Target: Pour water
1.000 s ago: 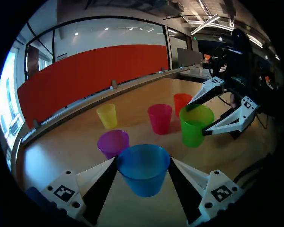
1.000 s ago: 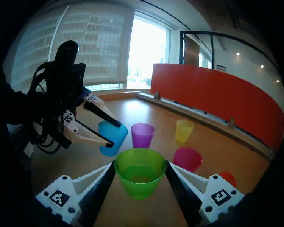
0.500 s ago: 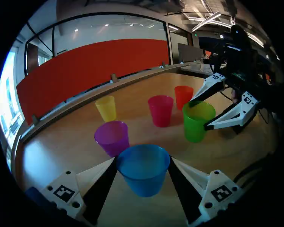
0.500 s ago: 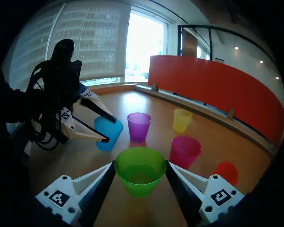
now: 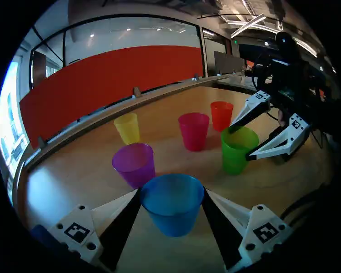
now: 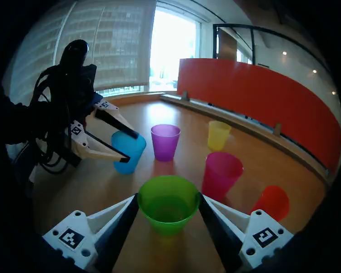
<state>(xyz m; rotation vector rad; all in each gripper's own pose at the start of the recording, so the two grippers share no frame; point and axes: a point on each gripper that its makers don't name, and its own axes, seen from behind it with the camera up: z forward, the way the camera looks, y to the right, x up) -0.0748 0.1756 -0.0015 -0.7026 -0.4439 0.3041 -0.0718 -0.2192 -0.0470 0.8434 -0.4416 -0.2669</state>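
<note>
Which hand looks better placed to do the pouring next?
Right, probably: the right gripper grips the green cup, which seems to hold liquid; the left gripper grips the blue cup, apparently empty.

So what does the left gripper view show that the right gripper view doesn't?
Left gripper view: the right claw seen from outside, closed around the green cup, with ceiling strip lights behind it.
Right gripper view: the left claw seen from outside, closed around the blue cup, with a bright window and blinds behind it.
Shared: both held cups, plus the purple cup, yellow cup, pink cup and red cup standing free on the wooden table, and the long red wall.
</note>
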